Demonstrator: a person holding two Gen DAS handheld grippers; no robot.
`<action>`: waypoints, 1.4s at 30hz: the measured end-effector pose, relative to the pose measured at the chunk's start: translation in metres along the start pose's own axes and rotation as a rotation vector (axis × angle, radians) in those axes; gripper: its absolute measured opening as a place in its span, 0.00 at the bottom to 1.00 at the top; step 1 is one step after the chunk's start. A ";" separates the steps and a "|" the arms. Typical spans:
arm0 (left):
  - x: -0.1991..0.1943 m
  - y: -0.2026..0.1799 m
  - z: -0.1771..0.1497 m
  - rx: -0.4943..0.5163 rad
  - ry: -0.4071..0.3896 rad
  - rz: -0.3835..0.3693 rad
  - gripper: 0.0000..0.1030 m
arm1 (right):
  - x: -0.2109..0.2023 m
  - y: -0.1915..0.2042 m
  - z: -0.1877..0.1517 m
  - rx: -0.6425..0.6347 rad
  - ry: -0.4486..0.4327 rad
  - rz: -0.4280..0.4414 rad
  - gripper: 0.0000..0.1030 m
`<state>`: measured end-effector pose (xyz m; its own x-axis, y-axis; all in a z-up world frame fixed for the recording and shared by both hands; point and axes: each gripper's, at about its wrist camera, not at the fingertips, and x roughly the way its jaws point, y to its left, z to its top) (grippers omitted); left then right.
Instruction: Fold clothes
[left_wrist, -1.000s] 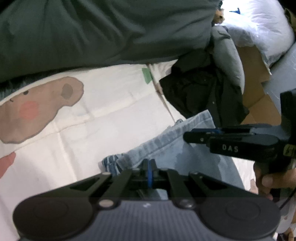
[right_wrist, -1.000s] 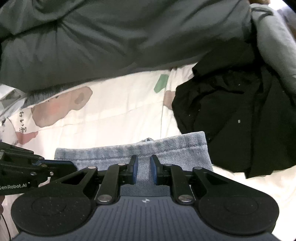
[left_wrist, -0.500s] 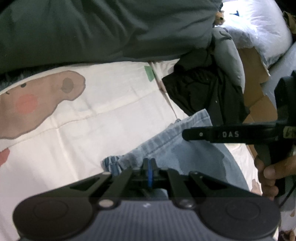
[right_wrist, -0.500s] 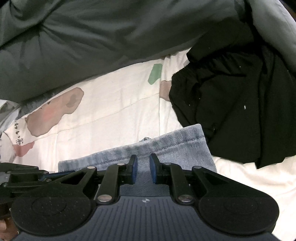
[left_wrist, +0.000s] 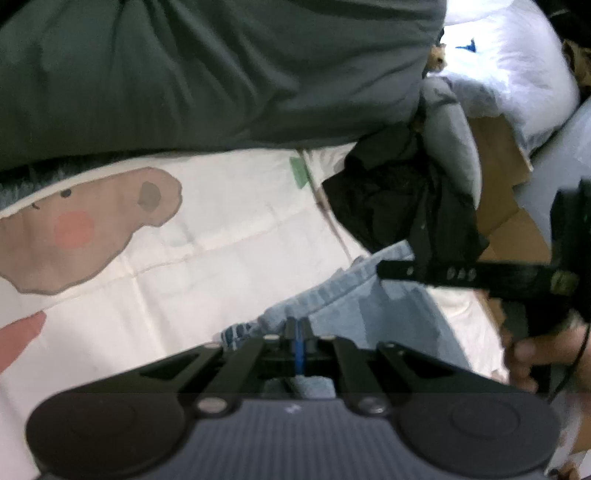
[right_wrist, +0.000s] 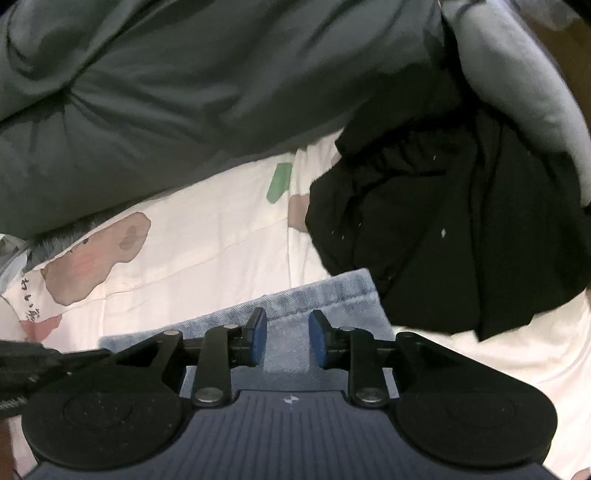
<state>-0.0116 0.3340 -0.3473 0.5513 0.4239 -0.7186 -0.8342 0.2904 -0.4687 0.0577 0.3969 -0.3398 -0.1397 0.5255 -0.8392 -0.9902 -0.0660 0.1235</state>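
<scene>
Light blue denim jeans (left_wrist: 373, 314) lie folded on the white sheet, and their hem edge (right_wrist: 325, 295) runs across in the right wrist view. My left gripper (left_wrist: 297, 332) is shut on the denim's near edge, its blue pads pressed together. In the right wrist view my right gripper (right_wrist: 287, 332) is open, its blue pads (right_wrist: 258, 334) apart over the denim. From the left wrist view the right gripper (left_wrist: 384, 266) appears side-on above the jeans, with a hand (left_wrist: 535, 354) holding it. The left gripper's tip (right_wrist: 85, 356) shows at the left edge of the right wrist view.
A dark green duvet (left_wrist: 207, 74) bulges across the back. A black garment pile (right_wrist: 461, 229) lies just right of the jeans, with a grey pillow (right_wrist: 517, 81) behind it. The white sheet (left_wrist: 229, 229) carries a brown bear print (left_wrist: 81, 229). Cardboard (left_wrist: 509, 221) sits to the right.
My right gripper's pads have spread apart, letting go of the denim. The jeans have shifted a little toward the black pile. The left gripper stays clamped.
</scene>
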 end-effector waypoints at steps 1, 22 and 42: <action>0.001 0.002 -0.002 -0.011 -0.002 -0.005 0.03 | 0.002 -0.001 0.002 0.004 0.007 0.006 0.34; -0.022 -0.021 0.009 0.004 -0.067 -0.069 0.04 | -0.010 -0.018 0.010 0.110 0.011 -0.023 0.68; 0.006 -0.048 -0.008 0.124 -0.010 -0.097 0.11 | -0.021 0.016 -0.045 -0.053 0.017 0.012 0.42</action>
<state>0.0319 0.3156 -0.3336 0.6297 0.3972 -0.6676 -0.7699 0.4337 -0.4681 0.0441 0.3470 -0.3439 -0.1515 0.5100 -0.8467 -0.9874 -0.1172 0.1061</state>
